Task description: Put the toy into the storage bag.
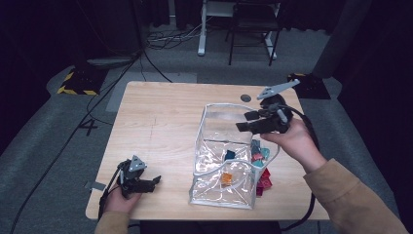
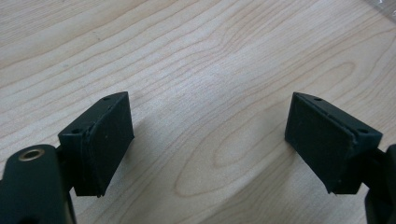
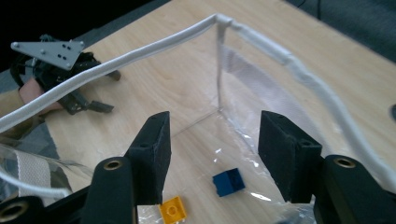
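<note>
- At the lower left of the high view, our left gripper [image 1: 155, 181] rests on the table [image 1: 160, 122]. Its jaws stand wide apart with nothing between them; we think it waits there, out of the way.
- In the middle stands the clear bag [image 1: 229, 161] with a white rim, its mouth open upward, so bricks can drop in. A yellow brick [image 3: 173, 208] and a blue brick [image 3: 229, 181] lie on its bottom.
- More bricks [image 1: 263, 180] lie at the lower right, just beside the bag, some red and some teal.
- Our right gripper [image 1: 247, 121] hangs over the bag's mouth, jaws well open and holding nothing; we judge it has let a brick go.
- The table is pale wood with a round hole [image 1: 246, 98] near its far edge.
- The floor [image 1: 58, 136] is grey carpet with cables; a chair [image 1: 253, 29] stands at the top, and the room is dark.
</note>
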The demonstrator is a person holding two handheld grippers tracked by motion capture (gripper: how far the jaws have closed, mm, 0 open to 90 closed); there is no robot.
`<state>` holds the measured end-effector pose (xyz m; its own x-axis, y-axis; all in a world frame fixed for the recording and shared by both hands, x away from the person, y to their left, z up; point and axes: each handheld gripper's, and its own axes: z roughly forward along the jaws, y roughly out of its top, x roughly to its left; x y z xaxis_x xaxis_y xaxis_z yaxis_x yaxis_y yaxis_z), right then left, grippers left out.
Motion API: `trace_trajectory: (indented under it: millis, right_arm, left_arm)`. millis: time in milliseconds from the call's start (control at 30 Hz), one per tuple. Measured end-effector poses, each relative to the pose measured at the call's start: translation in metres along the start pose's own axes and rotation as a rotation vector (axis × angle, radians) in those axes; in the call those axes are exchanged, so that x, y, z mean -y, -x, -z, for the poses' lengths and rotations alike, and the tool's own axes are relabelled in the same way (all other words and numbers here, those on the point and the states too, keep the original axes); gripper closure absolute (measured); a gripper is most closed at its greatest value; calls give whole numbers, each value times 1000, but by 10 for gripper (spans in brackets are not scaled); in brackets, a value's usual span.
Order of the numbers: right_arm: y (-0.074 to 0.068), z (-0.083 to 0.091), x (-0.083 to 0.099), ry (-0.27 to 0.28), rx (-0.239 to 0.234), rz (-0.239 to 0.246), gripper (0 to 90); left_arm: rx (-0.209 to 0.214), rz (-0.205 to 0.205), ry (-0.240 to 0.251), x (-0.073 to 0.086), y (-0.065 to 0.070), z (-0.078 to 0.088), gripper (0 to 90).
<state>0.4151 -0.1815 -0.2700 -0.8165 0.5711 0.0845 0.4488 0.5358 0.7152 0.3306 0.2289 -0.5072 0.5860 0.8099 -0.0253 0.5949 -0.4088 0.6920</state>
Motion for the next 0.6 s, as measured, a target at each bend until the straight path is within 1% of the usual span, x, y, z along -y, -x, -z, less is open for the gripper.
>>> trace_trajectory:
  millis: [100, 200, 233, 400, 600]
  right_arm:
    - [6, 21, 10, 50, 29, -7, 443]
    - [11, 33, 17, 74, 46, -20, 441]
    - [13, 39, 21, 84, 61, -26, 440]
    - [23, 59, 34, 120, 108, -50, 436]
    - [36, 78, 52, 142, 151, -86, 436]
  left_arm:
    - [0, -1, 0, 0, 0, 0, 156]
    - [0, -1, 0, 0, 0, 0, 157]
    - [0, 0, 0, 0, 0, 0, 157]
    - [0, 0, 0, 0, 0, 0, 157]
    - [1, 1, -1, 0, 0, 0, 157]
